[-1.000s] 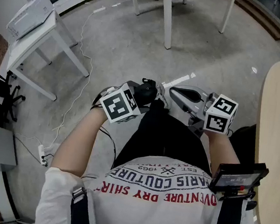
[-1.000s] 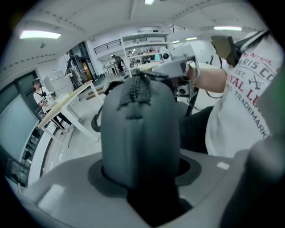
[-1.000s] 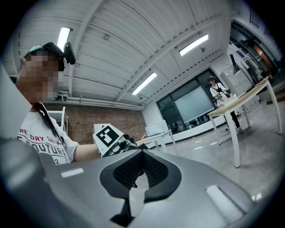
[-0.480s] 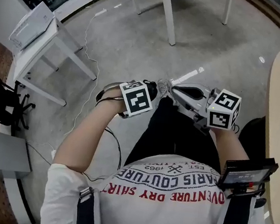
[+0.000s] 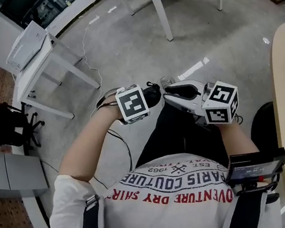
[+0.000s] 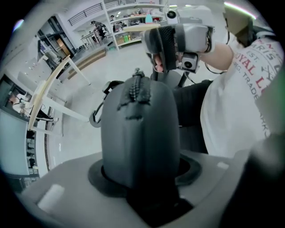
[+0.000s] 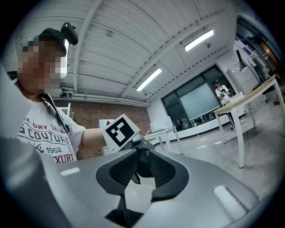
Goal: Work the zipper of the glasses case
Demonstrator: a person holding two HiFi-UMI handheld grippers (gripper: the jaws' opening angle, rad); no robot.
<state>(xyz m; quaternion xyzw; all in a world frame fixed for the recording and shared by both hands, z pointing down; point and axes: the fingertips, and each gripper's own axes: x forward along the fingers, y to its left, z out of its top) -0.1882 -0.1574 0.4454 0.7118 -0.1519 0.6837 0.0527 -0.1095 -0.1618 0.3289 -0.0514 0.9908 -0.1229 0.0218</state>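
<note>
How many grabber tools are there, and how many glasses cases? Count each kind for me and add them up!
Grippers: 2. The left gripper is shut on the glasses case. The right gripper has its jaws opening, with the case's zipper end between them.
Glasses cases: 1
Total: 3

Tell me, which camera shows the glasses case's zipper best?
The left gripper view: the glasses case fills it, clamped in the left gripper, zipper teeth running over its top. The head view shows only a small dark lump. The right gripper view shows just its end between the right gripper's opening jaws.
</note>
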